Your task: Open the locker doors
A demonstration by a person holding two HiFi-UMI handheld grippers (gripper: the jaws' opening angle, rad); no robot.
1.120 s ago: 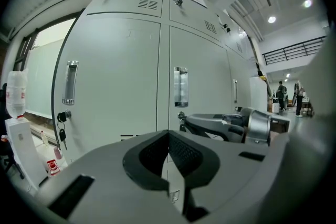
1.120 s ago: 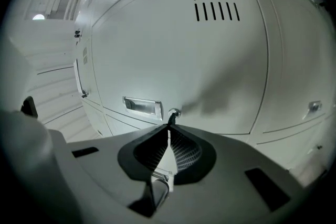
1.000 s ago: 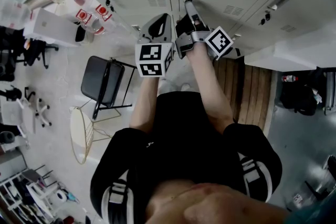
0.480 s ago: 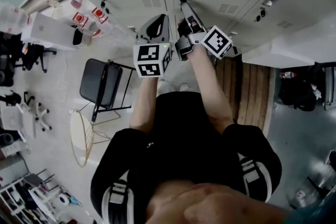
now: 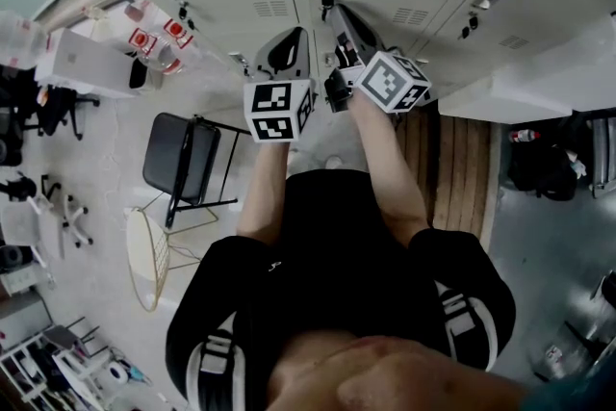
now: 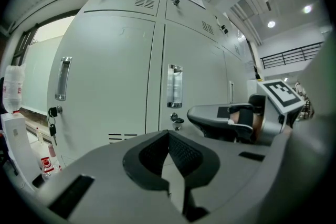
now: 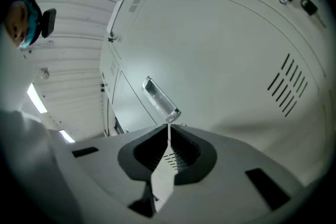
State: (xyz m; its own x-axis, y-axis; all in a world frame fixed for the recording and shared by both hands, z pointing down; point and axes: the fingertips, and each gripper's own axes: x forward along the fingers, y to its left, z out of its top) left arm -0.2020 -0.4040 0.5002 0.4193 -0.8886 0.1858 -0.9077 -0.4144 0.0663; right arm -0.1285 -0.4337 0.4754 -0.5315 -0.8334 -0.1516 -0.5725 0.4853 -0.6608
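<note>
Locker doors (image 6: pixel 115 71), pale grey painted metal, closed directly ahead; contents unseen.
Flat panels with louvre slots, each with a bright recessed handle (image 6: pixel 175 86) and a small round lock (image 6: pixel 177 122) beneath. Left gripper (image 6: pixel 168 136): ribbed black pads closed on nothing, just short of the doors. Right gripper (image 7: pixel 169 128): jaws pinched together, tips just under a handle; contact unclear.
</note>
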